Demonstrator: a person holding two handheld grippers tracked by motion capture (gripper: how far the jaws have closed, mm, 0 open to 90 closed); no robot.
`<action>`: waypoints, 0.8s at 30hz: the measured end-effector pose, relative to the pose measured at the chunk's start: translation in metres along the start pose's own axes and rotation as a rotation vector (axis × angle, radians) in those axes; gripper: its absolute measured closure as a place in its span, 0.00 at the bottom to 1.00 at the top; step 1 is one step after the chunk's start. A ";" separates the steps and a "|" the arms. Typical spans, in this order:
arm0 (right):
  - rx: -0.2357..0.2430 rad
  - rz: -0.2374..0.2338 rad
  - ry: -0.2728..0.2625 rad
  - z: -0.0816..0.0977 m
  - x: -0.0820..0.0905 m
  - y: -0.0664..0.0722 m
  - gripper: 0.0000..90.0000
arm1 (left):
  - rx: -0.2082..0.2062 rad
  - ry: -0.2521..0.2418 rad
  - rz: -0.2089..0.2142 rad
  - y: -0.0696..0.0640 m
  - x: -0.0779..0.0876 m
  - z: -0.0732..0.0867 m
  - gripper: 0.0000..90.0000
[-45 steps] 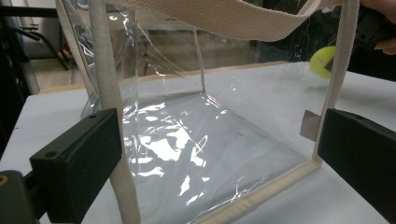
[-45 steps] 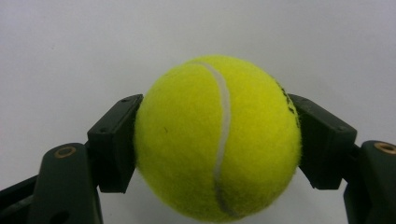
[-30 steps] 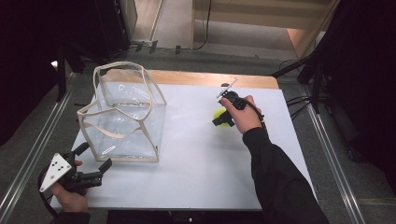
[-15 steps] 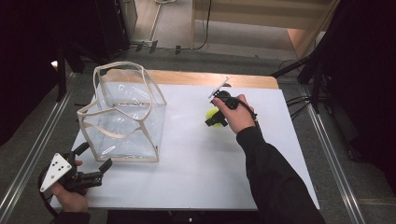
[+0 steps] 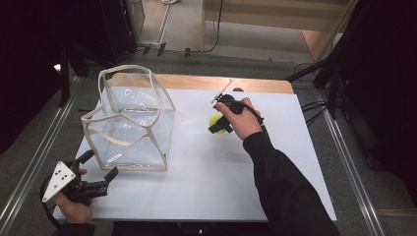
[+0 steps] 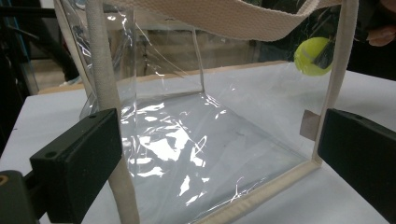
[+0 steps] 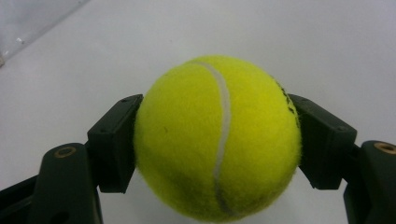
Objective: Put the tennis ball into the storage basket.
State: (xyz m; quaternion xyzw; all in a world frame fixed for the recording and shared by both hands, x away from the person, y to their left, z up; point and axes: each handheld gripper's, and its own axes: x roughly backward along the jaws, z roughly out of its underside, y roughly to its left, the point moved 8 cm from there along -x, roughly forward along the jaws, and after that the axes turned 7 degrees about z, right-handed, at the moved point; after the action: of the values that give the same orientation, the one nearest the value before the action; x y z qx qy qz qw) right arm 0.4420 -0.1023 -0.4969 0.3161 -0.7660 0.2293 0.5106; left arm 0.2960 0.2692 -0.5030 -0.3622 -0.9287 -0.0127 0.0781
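Ball in the right tool, on its way to the bag

The right tool (image 7: 217,140) is clenched on the ball (image 7: 217,137), held above the white counter (image 5: 206,187), well right of the clear bag (image 5: 130,123). The left tool (image 5: 101,179) waits released near the bag's corner. The pads grip only the ball's sides, so it could slip, or catch a strap (image 6: 224,18) at the bag's mouth. Since a second ago the ball has moved toward the bag and risen slightly; the left tool kept still.

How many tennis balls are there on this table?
1. The ball is clamped in the right gripper, right of the clear bag, near the table's far edge. The bag looks empty; none seems hidden.
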 end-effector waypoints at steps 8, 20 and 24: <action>0.028 -0.019 -0.006 -0.009 0.002 0.011 0.26 | 0.002 -0.002 0.000 0.000 0.000 0.000 0.00; 0.069 -0.026 -0.009 -0.019 0.008 0.020 0.26 | 0.000 -0.002 0.001 0.000 0.000 0.000 0.00; 0.076 -0.031 -0.012 -0.022 0.010 0.024 0.26 | -0.003 0.003 0.001 0.000 0.000 0.000 0.00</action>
State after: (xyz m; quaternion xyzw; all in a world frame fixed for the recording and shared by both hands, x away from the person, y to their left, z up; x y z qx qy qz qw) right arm 0.4361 -0.0729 -0.4798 0.3483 -0.7550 0.2483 0.4970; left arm 0.2961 0.2690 -0.5030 -0.3627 -0.9285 -0.0145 0.0789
